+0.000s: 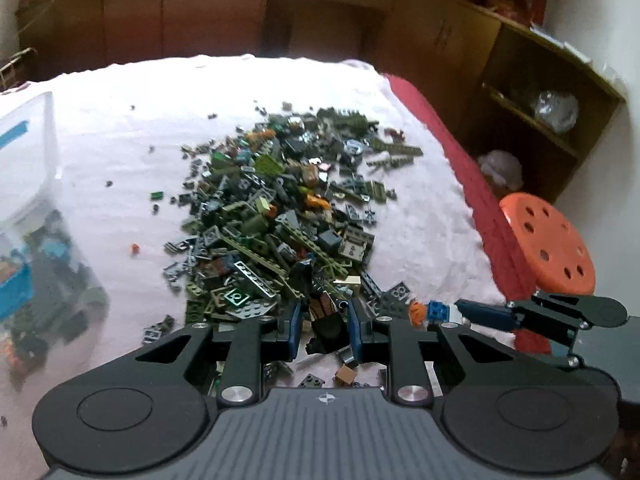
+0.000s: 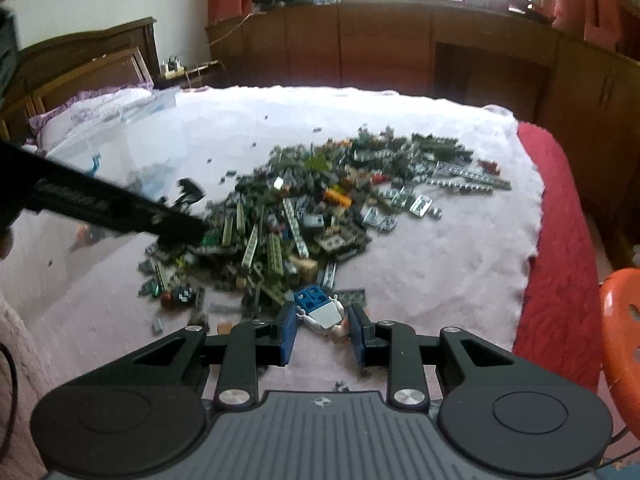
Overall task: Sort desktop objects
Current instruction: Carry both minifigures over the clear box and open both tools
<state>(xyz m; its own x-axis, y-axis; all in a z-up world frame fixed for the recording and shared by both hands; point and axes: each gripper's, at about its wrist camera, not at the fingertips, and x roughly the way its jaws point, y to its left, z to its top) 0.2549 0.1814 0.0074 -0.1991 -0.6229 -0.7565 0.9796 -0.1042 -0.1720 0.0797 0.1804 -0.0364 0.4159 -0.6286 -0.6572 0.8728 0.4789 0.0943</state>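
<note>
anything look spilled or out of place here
Yes. A big pile of toy bricks lies loose on the white bed cover, with strays scattered around it. A clear storage bin at the left already holds some pieces. The right gripper holds a small figure by its sides.

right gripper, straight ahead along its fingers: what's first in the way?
Apart from the minifigure already between its fingers, the right gripper would probably meet the near edge of the brick pile on the white blanket; depth is unclear.
</note>
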